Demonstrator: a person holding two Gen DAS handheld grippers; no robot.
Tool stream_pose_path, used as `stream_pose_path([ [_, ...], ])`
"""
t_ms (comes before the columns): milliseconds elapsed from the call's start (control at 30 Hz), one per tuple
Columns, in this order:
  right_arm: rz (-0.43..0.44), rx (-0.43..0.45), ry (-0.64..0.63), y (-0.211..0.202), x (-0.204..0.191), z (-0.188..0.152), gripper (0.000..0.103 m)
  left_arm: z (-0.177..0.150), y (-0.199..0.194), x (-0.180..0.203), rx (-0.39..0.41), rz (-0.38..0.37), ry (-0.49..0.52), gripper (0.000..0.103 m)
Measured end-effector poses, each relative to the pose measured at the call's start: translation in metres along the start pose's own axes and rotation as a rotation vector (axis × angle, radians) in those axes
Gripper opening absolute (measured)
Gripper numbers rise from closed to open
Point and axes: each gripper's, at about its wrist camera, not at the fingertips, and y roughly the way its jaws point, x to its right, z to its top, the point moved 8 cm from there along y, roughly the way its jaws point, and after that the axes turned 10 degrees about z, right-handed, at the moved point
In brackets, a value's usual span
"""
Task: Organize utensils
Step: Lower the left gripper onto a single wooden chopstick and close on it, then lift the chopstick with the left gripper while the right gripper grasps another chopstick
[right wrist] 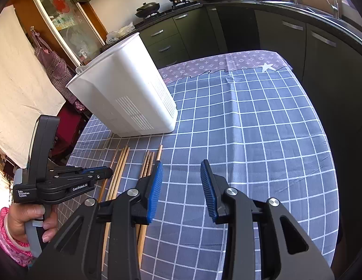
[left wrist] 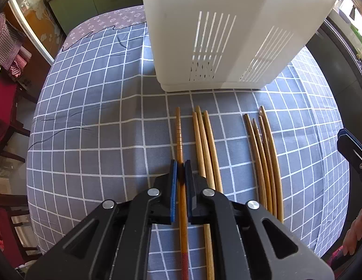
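Left wrist view: a white slotted utensil holder stands upright on the desk, straight ahead of the left tool and slightly to its right; its interior is not visible from this angle, so its contents cannot be told. The left tool is clenched on a darker wooden chopstick; the blue pads press the shaft from both sides, the ridged tip extends forward toward the holder, and the red-banded end runs back beneath the tool body. Just right of the tool lie three pale chopsticks, close together and roughly parallel to the held one; farther right lies a group of further chopsticks, partly overlapping. At the far right edge, part of the right tool is visible; the desk is covered with a grey checked cloth.

Right wrist view: the right tool is released; its blue pads stand well apart with only checked cloth between them. The utensil holder stands ahead and to the left; its open rim is visible, its contents are not. The chopsticks lie on the desk just left of the tool, tips toward the holder; the left tool, held in the person's left hand, sits over the leftmost of them.
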Motion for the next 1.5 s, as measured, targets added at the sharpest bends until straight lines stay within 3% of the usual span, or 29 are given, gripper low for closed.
stream_pose_path([
  [200, -0.015, -0.026, -0.014, 0.004, -0.003, -0.003, 0.036, 0.001, -0.019, -0.014, 0.057, -0.026, -0.022, 0.006],
  [467, -0.010, -0.079, -0.035, 0.026, -0.016, -0.006, 0.037, -0.001, -0.074, -0.038, 0.214, -0.051, -0.043, 0.006],
  [667, -0.017, -0.171, -0.057, 0.052, -0.021, -0.013, 0.037, -0.010, -0.116, -0.055, 0.336, -0.071, -0.066, 0.006],
  [800, -0.014, -0.233, -0.052, 0.070, -0.023, -0.018, 0.022, -0.016, -0.135, -0.063, 0.394, -0.082, -0.071, 0.006],
  [900, -0.026, -0.249, -0.062, 0.077, -0.027, -0.020, 0.022, -0.020, -0.145, -0.065, 0.429, -0.077, -0.073, 0.006],
  [1233, -0.132, -0.295, -0.124, 0.098, -0.036, -0.022, 0.015, -0.029, -0.154, -0.073, 0.461, -0.092, -0.073, 0.006],
  [1500, -0.208, -0.301, -0.176, 0.112, -0.049, -0.024, 0.015, -0.032, -0.157, -0.073, 0.468, -0.099, -0.058, 0.006],
])
